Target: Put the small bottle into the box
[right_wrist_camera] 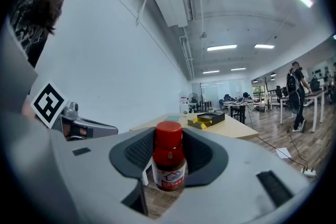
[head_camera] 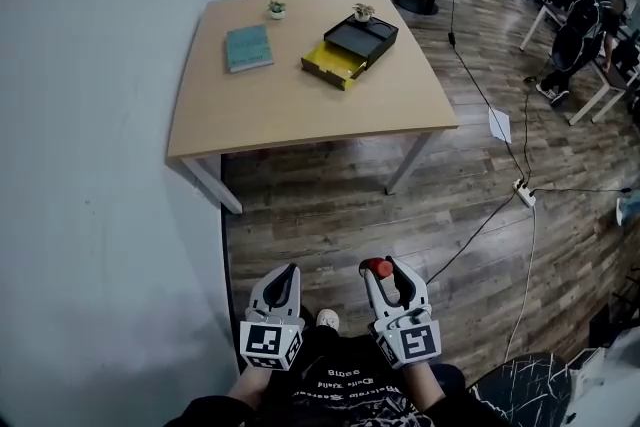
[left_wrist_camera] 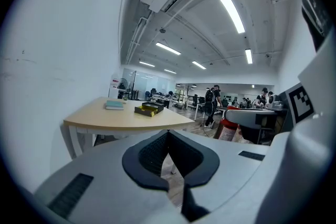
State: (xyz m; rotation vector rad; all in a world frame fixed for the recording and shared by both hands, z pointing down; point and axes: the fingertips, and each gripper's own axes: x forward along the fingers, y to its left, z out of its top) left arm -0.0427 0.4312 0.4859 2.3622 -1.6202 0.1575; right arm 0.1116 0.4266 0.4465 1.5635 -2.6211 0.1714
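Both grippers are held low and close to the person's body, well short of the table (head_camera: 300, 115), over the wooden floor (head_camera: 330, 205). The left gripper (head_camera: 285, 277) has its fingers pressed together at the tips, and the left gripper view confirms that nothing sits between the dark ribbed pads (left_wrist_camera: 152, 152). The right gripper (head_camera: 392, 275) is pinching the small bottle (head_camera: 378, 267). In the right gripper view that bottle (right_wrist_camera: 169, 165) stands upright between the two pads, with its red cap on top and a printed label around its body, and the pads press against its sides.

The small bottle is therefore in the right gripper, well apart from the table and from the box (head_camera: 352, 47). The box lies on the far right part of the tabletop. It is black, with a yellow part jutting out toward the table's near edge. A teal book (head_camera: 248, 47) lies flat on the table's far left part, well apart from the box. Two little potted plants stand along the table's far edge, one (head_camera: 277, 9) behind the book and one (head_camera: 363, 12) just behind the box.

Off the table's right side, a sheet of paper (head_camera: 499, 124) and a white power strip (head_camera: 523, 192) with its cables lie on the floor. A pale wall (head_camera: 90, 165) runs along the table's left side.
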